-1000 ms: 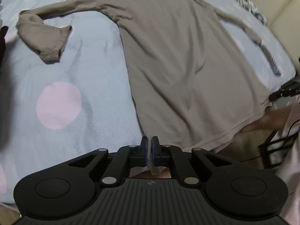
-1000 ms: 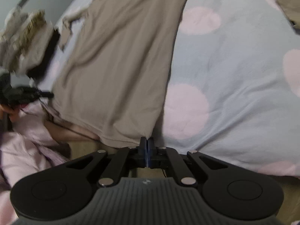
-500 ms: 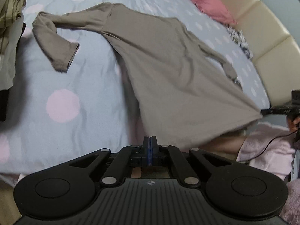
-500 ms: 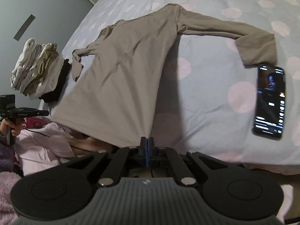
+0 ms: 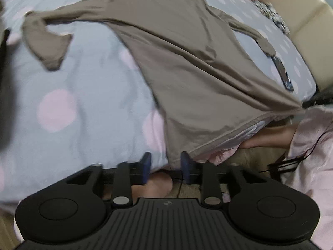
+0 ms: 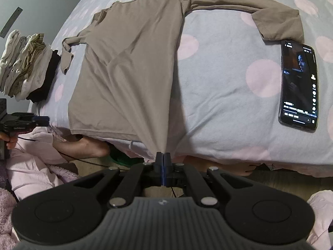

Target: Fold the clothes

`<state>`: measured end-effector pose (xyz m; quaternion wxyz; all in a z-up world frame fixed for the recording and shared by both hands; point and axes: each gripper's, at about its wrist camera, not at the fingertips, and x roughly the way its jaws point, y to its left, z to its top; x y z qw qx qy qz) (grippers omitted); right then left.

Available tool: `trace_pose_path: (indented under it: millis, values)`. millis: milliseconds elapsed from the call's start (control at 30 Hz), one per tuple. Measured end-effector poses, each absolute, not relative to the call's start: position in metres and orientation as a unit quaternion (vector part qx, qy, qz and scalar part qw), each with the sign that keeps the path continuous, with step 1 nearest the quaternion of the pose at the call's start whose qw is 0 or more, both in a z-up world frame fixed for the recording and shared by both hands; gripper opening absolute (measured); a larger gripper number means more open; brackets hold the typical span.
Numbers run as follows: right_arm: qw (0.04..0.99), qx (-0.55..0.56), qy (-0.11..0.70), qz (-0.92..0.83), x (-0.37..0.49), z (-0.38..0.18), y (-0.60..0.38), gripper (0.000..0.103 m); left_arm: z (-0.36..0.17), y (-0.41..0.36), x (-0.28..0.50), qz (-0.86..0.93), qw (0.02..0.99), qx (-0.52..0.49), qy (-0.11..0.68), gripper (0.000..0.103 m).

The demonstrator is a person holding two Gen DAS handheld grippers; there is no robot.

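While R jaws pinch hem, soft taupe shirt [image 6: 129, 62] creases.

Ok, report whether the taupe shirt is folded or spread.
Spread: the taupe long-sleeved shirt lies flat on the bed, both sleeves out, hem corner pinched in the right tool.

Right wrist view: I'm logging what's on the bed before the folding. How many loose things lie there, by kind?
Taupe long-sleeved shirt, spread out: 1
Stack of folded clothes: 1
Black smartphone with lit screen: 1
Total: 3

Black gripper [image 6: 163, 162], blue pads, pink sleeves [image 5: 312, 129]
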<state>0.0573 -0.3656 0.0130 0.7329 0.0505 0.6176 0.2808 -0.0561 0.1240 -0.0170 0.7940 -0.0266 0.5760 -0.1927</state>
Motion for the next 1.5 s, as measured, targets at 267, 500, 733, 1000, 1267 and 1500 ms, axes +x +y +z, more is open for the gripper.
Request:
trace_pose_path:
  millis: [267, 500, 733, 1000, 1267, 1500]
  values:
    - [0.733, 0.058, 0.618, 0.278, 0.056, 0.006, -0.367, 0.001, -0.050, 0.088, -0.051, -0.198, 0.790, 0.008, 0.580, 0.039]
    - [0.741, 0.058, 0.611, 0.272, 0.059, 0.004, -0.365, 0.001, -0.065, 0.090, -0.048, -0.191, 0.789, -0.021, 0.583, 0.013]
    - [0.766, 0.088, 0.576, 0.272, 0.062, 0.025, -0.375, 0.001, -0.014, 0.122, -0.055, -0.209, 0.795, -0.109, 0.558, 0.000]
    - [0.768, 0.130, 0.569, 0.263, 0.061, 0.039, -0.385, 0.000, 0.055, 0.177, -0.064, -0.202, 0.795, -0.187, 0.541, 0.000]
    - [0.716, 0.062, 0.645, 0.259, 0.041, -0.008, -0.359, 0.000, 0.003, 0.178, -0.076, -0.139, 0.748, -0.136, 0.634, 0.000]
    - [0.706, 0.011, 0.664, 0.245, 0.048, -0.028, -0.342, 0.001, -0.018, 0.163, -0.068, -0.142, 0.754, -0.102, 0.633, 0.000]
